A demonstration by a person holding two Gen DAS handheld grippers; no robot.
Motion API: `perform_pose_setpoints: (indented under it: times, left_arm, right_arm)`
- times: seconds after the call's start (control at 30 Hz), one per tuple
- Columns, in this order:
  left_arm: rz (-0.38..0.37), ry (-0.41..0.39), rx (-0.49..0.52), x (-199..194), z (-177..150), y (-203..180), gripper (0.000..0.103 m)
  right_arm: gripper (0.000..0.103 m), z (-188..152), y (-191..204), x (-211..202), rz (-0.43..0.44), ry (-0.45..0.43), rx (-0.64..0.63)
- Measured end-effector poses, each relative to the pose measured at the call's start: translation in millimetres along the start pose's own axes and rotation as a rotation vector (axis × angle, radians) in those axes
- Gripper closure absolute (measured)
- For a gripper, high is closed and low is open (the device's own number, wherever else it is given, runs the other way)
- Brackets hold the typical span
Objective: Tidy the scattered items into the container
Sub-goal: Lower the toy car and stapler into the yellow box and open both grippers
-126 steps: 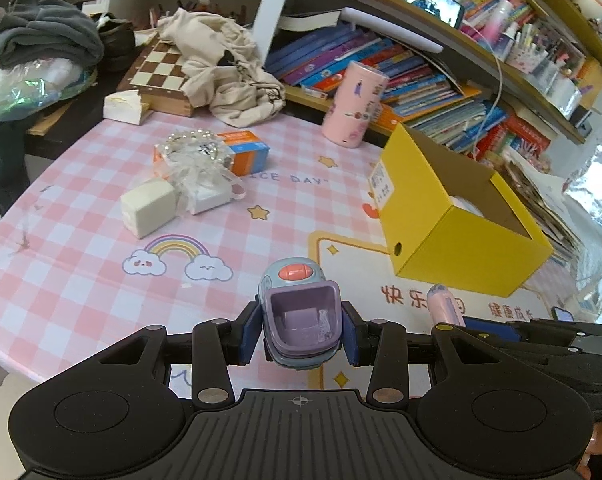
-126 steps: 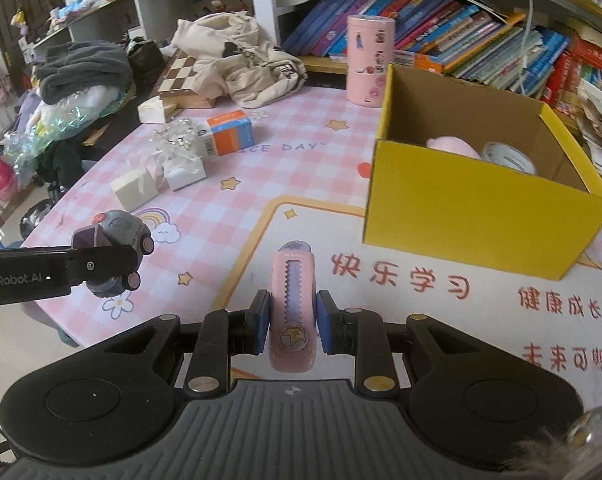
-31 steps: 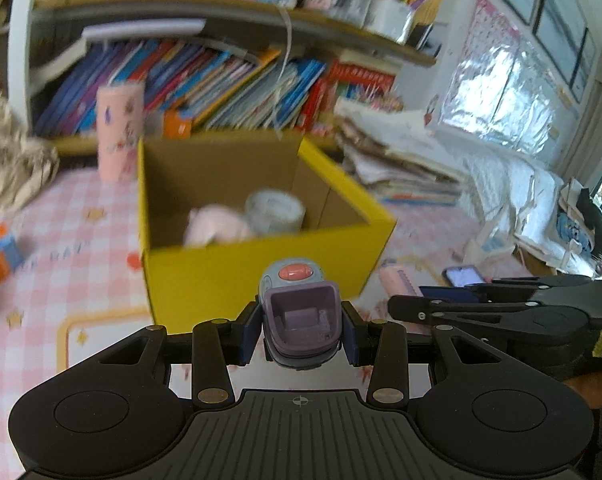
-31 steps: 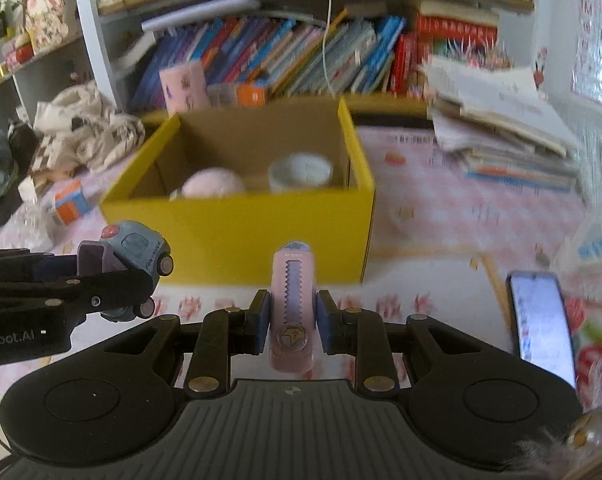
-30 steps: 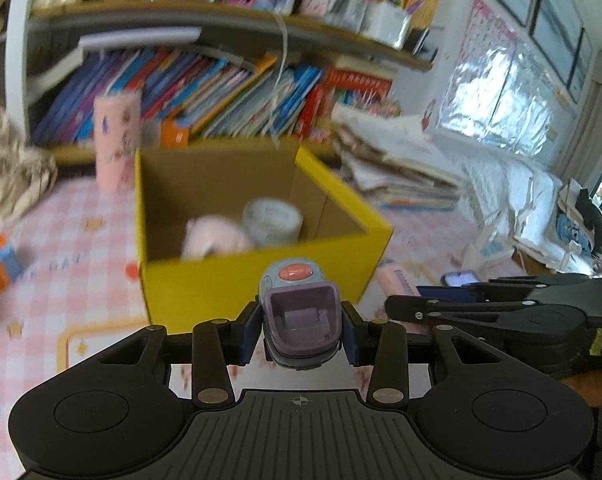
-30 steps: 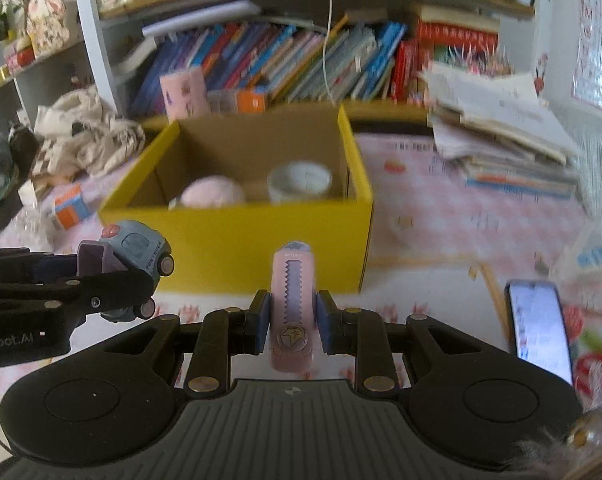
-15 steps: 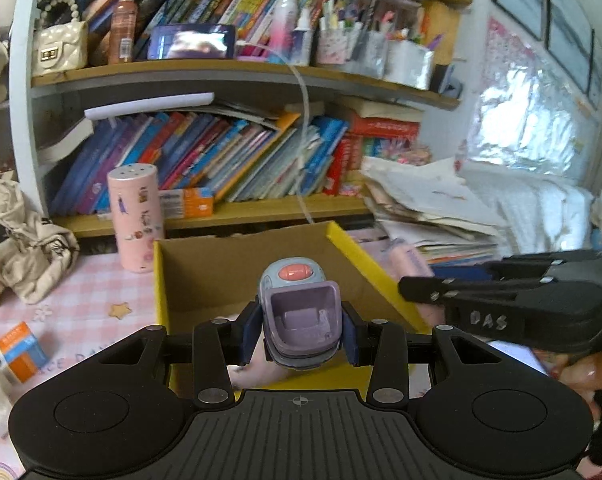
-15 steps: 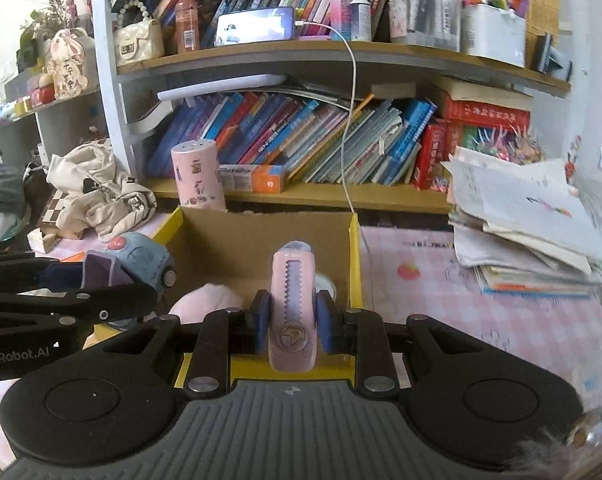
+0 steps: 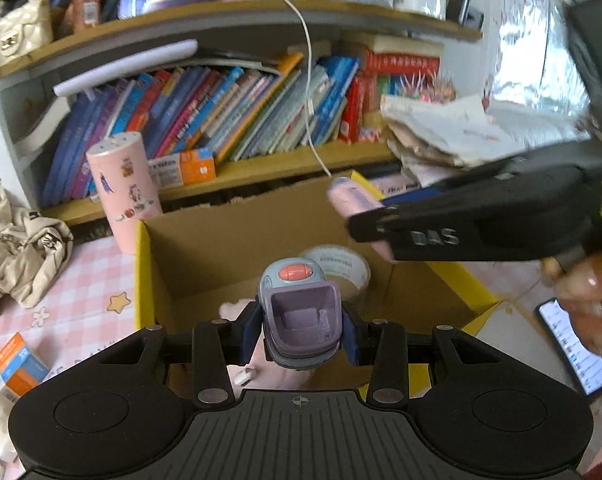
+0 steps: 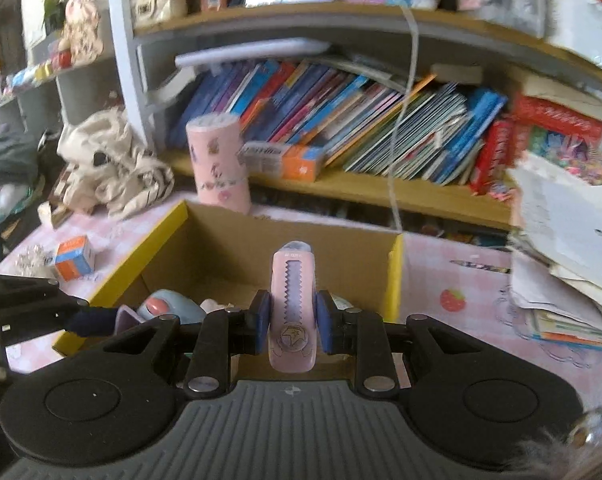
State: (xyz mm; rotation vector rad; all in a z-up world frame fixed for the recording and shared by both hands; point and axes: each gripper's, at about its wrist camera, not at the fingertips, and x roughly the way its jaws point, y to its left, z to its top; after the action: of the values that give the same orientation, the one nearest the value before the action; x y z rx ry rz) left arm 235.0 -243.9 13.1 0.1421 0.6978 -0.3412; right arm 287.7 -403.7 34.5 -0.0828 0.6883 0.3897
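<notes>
Over the open yellow cardboard box with a plain brown inside point(image 9: 143, 276) point(image 10: 395, 276), both grippers hang with their loads. Inside the box's near wall, the left gripper point(image 9: 301, 330) has its blue pads pressed on the two sides of a small grey-blue and lilac plastic toy with a coral oval button on top point(image 9: 299, 312) point(image 10: 169, 308); the jaws stand partly apart, only as wide as the toy. Towards the box's right side, the right gripper point(image 10: 292, 324) is clamped narrowly on a slim pink plastic utility knife with a saw-tooth slider track point(image 10: 293, 312) point(image 9: 357, 204), which stands up between the pads with its rounded tip pointing at the box's far wall. From the left wrist camera, the knife's tip shows over the box's far right corner.

On the box's floor lie a roll of clear tape point(image 9: 337, 268) near the far wall and a soft pink object point(image 9: 237, 310), partly hidden behind the left gripper's fingers; what it is cannot be told.

Behind the box's far left corner stands a pink cylindrical tube with cartoon stickers point(image 9: 123, 184) point(image 10: 219, 164). Left of the box, on the pink checked tablecloth point(image 9: 81, 280), lies a small orange, white and blue carton point(image 9: 19, 364) point(image 10: 75, 258). Right of the box a lit smartphone point(image 9: 573, 348) lies flat, with the person's right hand point(image 9: 585, 292) above it. Beyond the box runs a wooden bookshelf point(image 9: 261, 168) packed with leaning books.
</notes>
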Motion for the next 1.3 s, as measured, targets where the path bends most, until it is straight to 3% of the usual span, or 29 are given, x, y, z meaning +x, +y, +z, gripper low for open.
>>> perform_pose_setpoints:
  times: [0.33, 0.57, 0.83, 1.0, 1.1, 1.3]
  left_arm:
    - [-0.013, 0.099, 0.045, 32, 2, -1, 0.063]
    - [-0.010, 0.107, 0.125, 41, 2, -11, 0.062]
    - [-0.025, 0.108, 0.109, 43, 3, -10, 0.058]
    - [-0.011, 0.112, 0.094, 42, 2, -7, 0.051]
    - [-0.001, 0.104, 0.097, 40, 1, -7, 0.040]
    - [0.018, 0.084, 0.105, 35, 1, -9, 0.032]
  right_arm:
    - [0.080, 11, -2, 68, 0.047, 0.188, -0.075]
    - [0.080, 16, -5, 98, 0.058, 0.277, -0.113]
    - [0.080, 18, -13, 111, 0.056, 0.308, -0.101]
    - [0.080, 15, -12, 116, 0.062, 0.319, -0.098]
    - [0.079, 15, -12, 116, 0.064, 0.316, -0.092]
    - [0.070, 19, -11, 108, 0.074, 0.277, -0.087]
